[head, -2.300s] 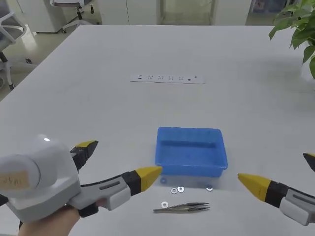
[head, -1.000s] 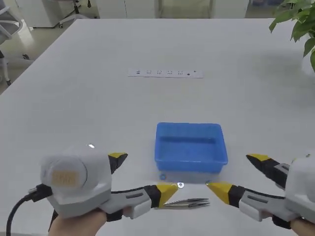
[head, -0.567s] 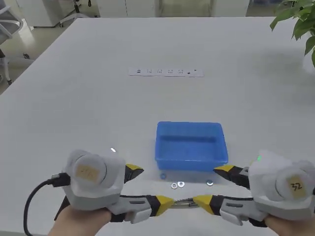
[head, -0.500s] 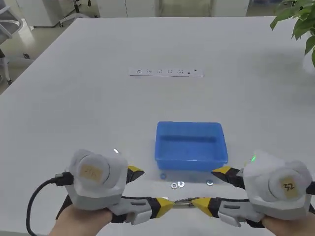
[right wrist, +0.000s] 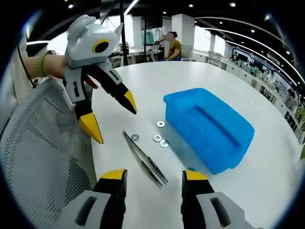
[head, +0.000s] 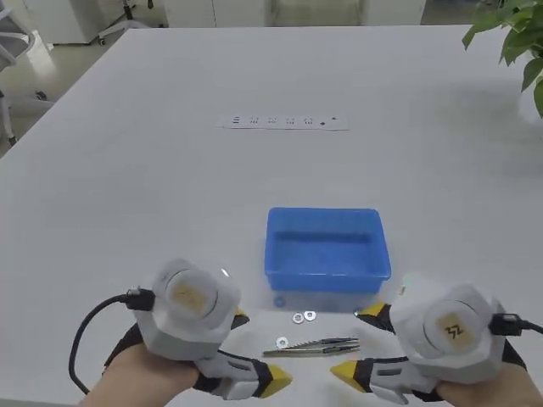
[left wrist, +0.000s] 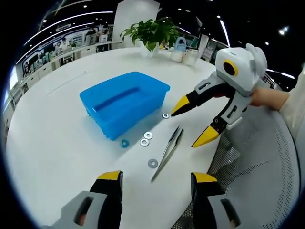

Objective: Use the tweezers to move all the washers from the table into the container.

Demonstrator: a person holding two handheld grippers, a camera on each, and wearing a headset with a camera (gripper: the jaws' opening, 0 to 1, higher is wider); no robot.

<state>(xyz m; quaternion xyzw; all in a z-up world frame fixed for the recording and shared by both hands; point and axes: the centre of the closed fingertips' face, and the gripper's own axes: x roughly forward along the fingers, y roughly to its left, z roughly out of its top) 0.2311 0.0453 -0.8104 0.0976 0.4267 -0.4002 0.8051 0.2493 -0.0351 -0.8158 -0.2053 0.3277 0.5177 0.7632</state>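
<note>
step in hand: picking up tweezers (head: 312,345), lying flat on worktop (head: 170,170) near blue container (head: 327,248). washers (head: 303,317) loose on worktop between tweezers and container. best to come in low, pinch mid-shaft, avoid scattering washers. left hand-held gripper (left wrist: 157,177) jaws wide apart, empty, touching nothing. right hand-held gripper (right wrist: 154,174) same: wide apart, empty, short of tweezers.

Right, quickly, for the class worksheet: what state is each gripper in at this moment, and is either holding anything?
Left gripper: jaws open, holding nothing.
Right gripper: jaws open, holding nothing.
The tweezers lie free between them.
</note>
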